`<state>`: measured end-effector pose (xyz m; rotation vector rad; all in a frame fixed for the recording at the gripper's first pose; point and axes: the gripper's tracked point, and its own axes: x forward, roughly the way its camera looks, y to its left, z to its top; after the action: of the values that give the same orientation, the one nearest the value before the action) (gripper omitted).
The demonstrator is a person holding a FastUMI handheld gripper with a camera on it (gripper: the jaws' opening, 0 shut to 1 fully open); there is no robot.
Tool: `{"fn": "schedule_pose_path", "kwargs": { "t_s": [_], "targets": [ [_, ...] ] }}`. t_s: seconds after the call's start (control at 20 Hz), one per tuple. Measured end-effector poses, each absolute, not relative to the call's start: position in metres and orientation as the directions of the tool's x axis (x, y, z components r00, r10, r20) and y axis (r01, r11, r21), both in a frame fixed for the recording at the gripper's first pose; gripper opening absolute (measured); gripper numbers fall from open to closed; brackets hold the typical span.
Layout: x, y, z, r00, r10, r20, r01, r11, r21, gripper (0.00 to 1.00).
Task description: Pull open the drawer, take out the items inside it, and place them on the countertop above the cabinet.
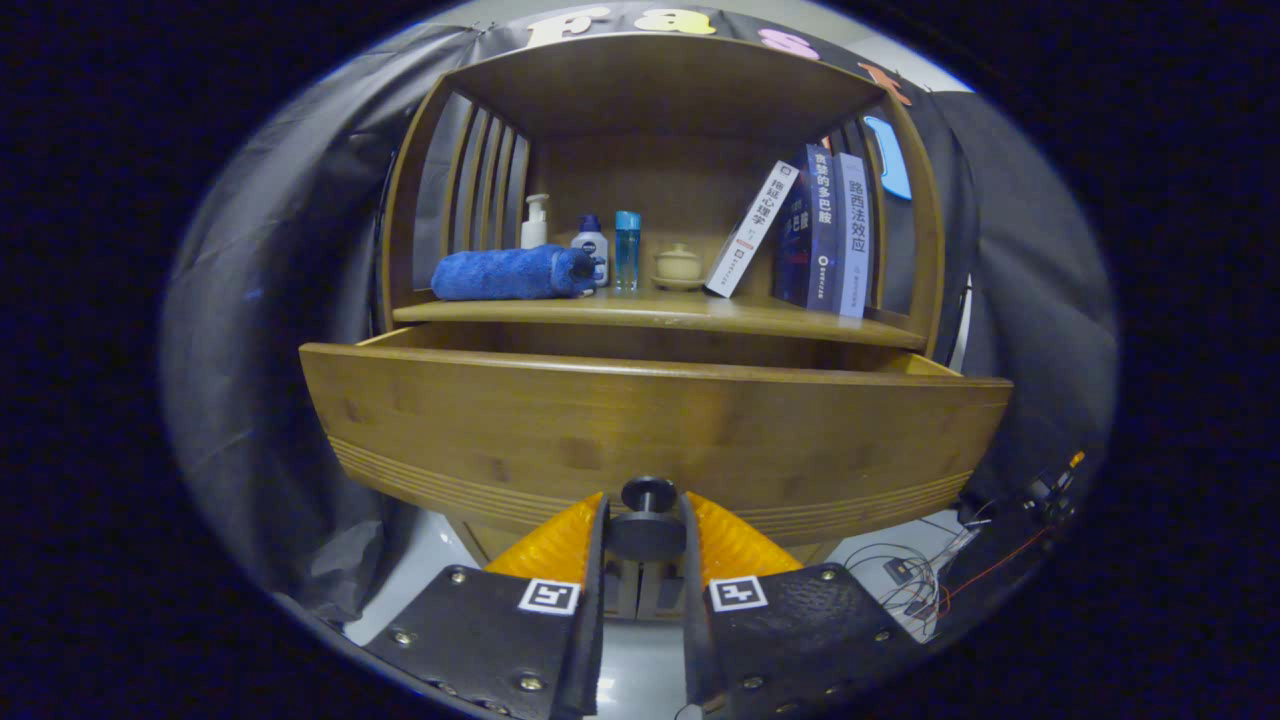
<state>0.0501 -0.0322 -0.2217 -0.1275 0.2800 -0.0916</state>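
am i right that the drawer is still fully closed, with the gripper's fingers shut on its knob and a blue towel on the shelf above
Not quite. The gripper view shows the drawer already pulled out. The rest holds: the gripper is shut on the knob, and the blue towel lies on the shelf above.

The gripper [646, 535] grips the knob [648, 494]. The drawer front [650, 430] blocks the way ahead; above it, the bench [560, 310] has free room between the cup [678, 265] and towel [505, 273].
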Motion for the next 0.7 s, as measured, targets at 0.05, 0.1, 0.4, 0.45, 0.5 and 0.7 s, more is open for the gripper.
{"fn": "schedule_pose_path", "kwargs": {
  "t_s": [0.05,0.1,0.4,0.45,0.5,0.7],
  "targets": [
    [0.041,-0.031,-0.222,0.957,-0.102,-0.271,0.068,0.989,-0.135,0.33],
    [0.034,-0.032,-0.221,0.959,-0.099,-0.267,0.065,0.989,-0.132,0.33],
    [-0.015,-0.026,-0.234,0.957,-0.09,-0.274,0.062,0.992,-0.109,0.33],
    [-0.018,-0.023,-0.229,0.96,-0.081,-0.267,0.055,0.993,-0.1,0.33],
    [-0.027,-0.021,-0.228,0.96,-0.067,-0.272,0.045,0.995,-0.087,0.33],
    [-0.045,-0.01,-0.145,0.997,-0.064,-0.041,0.059,0.991,-0.121,0.06]
  ]
}}
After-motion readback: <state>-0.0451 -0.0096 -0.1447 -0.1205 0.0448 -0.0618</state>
